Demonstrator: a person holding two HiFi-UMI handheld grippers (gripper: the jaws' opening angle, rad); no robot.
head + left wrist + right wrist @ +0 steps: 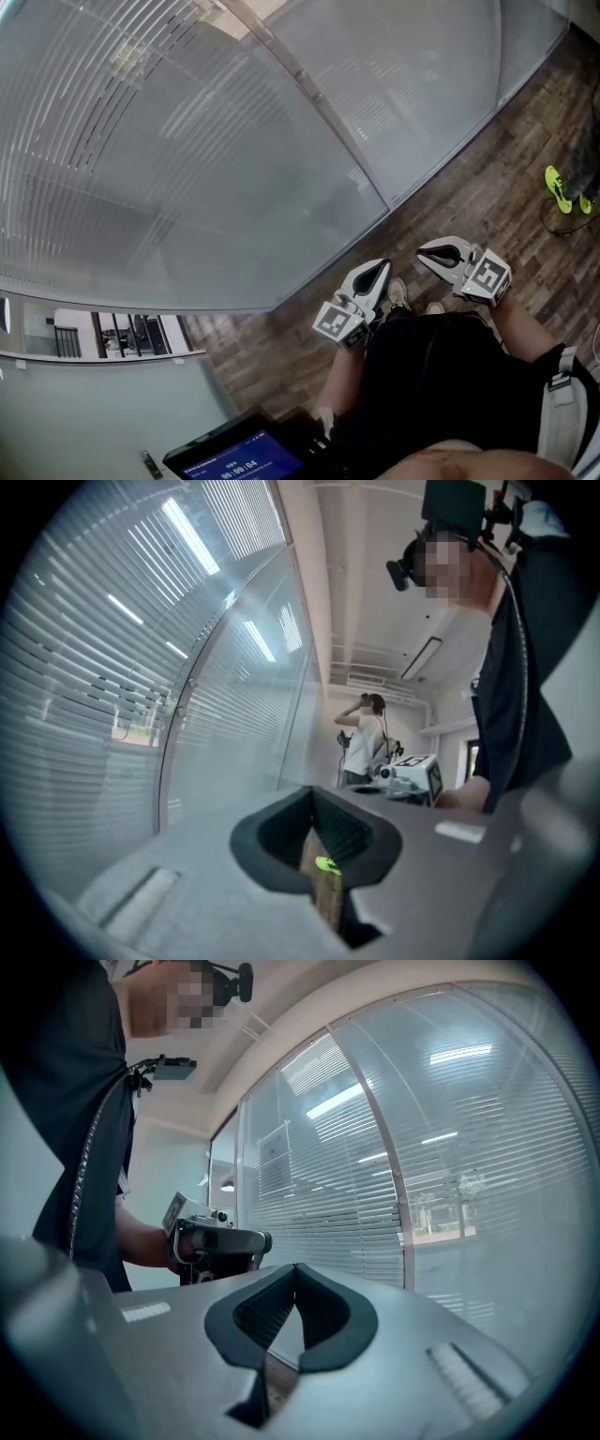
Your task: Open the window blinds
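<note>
— Where are the window blinds?
— Behind the glass wall, spanning nine to one o'clock in the head view, slats lowered.
— And the tools?
— Left hand-held gripper at six o'clock and right hand-held gripper at five: both pressed together, pinching nothing, over the wooden floor.

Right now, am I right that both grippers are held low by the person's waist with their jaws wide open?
Not quite: the left gripper and right gripper are held low by the waist, but their jaws are shut and empty. The left gripper view and right gripper view show the tips meeting.
</note>
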